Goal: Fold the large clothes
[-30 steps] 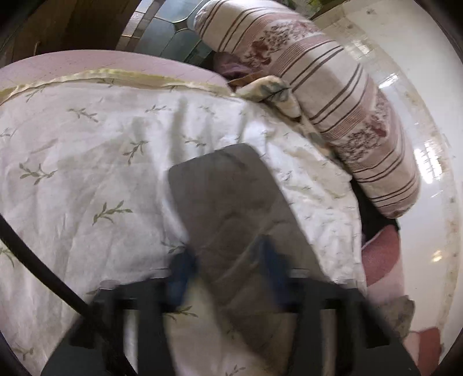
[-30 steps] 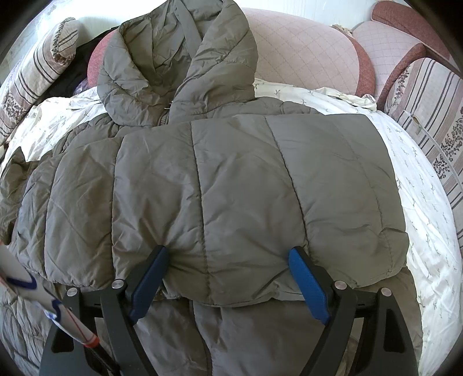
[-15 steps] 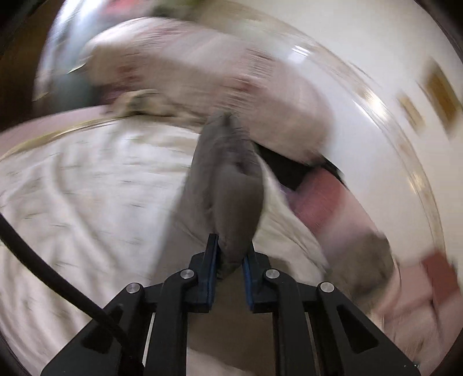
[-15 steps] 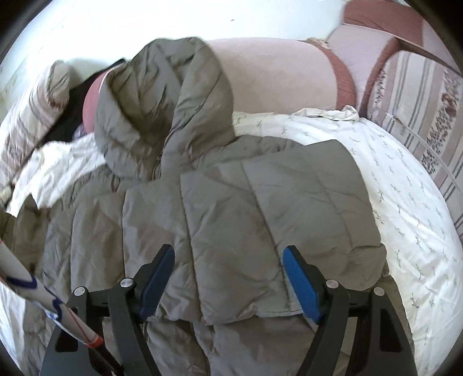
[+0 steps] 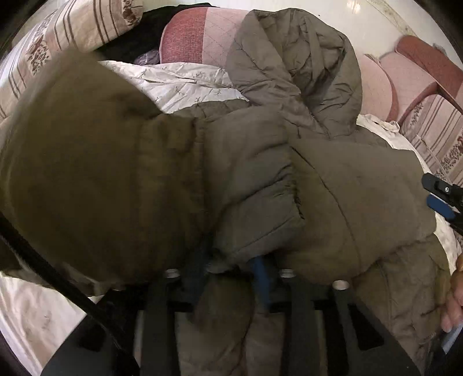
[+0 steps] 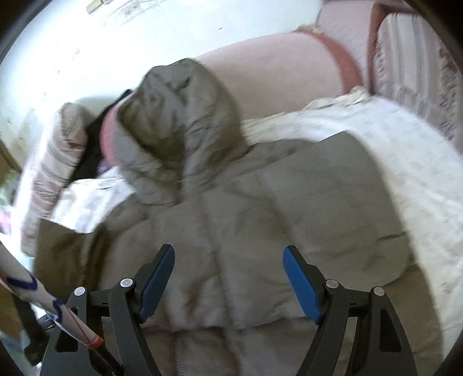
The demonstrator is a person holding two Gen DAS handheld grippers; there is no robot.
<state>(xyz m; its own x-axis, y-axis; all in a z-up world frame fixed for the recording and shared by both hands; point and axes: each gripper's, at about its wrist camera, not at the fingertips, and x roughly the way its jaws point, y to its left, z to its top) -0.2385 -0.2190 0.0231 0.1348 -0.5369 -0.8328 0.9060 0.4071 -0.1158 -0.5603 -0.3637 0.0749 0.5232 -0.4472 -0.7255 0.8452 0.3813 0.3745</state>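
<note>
Olive-grey and quilted, the puffer jacket (image 5: 332,185) lies spread on a white sprigged bedsheet (image 5: 185,81) in the left wrist view, its hood (image 5: 295,66) up against a pink padded headboard (image 5: 199,34). One sleeve (image 5: 179,179) is folded across the body, its cuff over the middle of the chest. The left gripper (image 5: 231,269) has that sleeve between its blue pads; its jaws are opening, and with the cloth draped over the tips I cannot say whether the pads still press on it. A striped pillow (image 5: 72,26) sits at the top left, and at the right edge the right gripper (image 5: 442,199) pokes in, with a hand (image 5: 455,298) below it.

From the right wrist view, which is blurred, the jacket (image 6: 260,219) runs lengthwise away from the camera, hood (image 6: 179,121) at the far end, hem nearest. The right gripper (image 6: 228,277) hangs above the folded body with its jaws wide and nothing between them. The bedsheet (image 6: 405,162) shows on the right.
</note>
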